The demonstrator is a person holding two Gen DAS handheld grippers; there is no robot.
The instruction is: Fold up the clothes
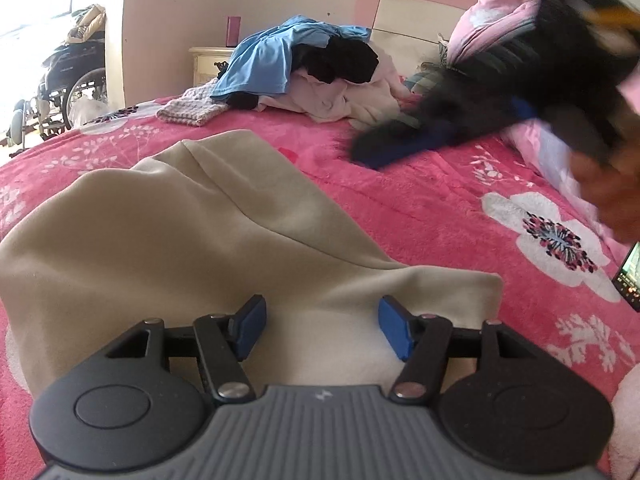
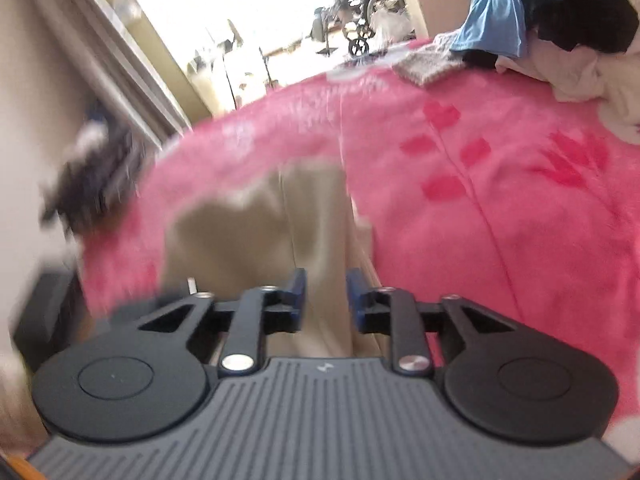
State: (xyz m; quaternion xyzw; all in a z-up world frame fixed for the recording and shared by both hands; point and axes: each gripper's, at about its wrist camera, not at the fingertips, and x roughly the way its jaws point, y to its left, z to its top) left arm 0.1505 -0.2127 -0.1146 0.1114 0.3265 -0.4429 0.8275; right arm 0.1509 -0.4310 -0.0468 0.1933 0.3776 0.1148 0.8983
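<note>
A beige garment (image 1: 168,232) lies folded on the pink floral blanket (image 1: 420,208). My left gripper (image 1: 322,328) is open, its blue pads just above the garment's near edge, holding nothing. In the left wrist view my right gripper (image 1: 404,144) shows blurred at upper right, over the blanket beyond the garment. In the right wrist view, my right gripper (image 2: 326,296) is open with a narrow gap, above the beige garment (image 2: 256,236), nothing between the pads. That view is motion-blurred.
A pile of clothes (image 1: 304,68) with a blue shirt and a black item sits at the head of the bed; it also shows in the right wrist view (image 2: 552,20). Pink pillows (image 1: 492,24) lean on the headboard. A wheelchair (image 1: 68,84) stands at left. A phone (image 1: 630,280) lies at right.
</note>
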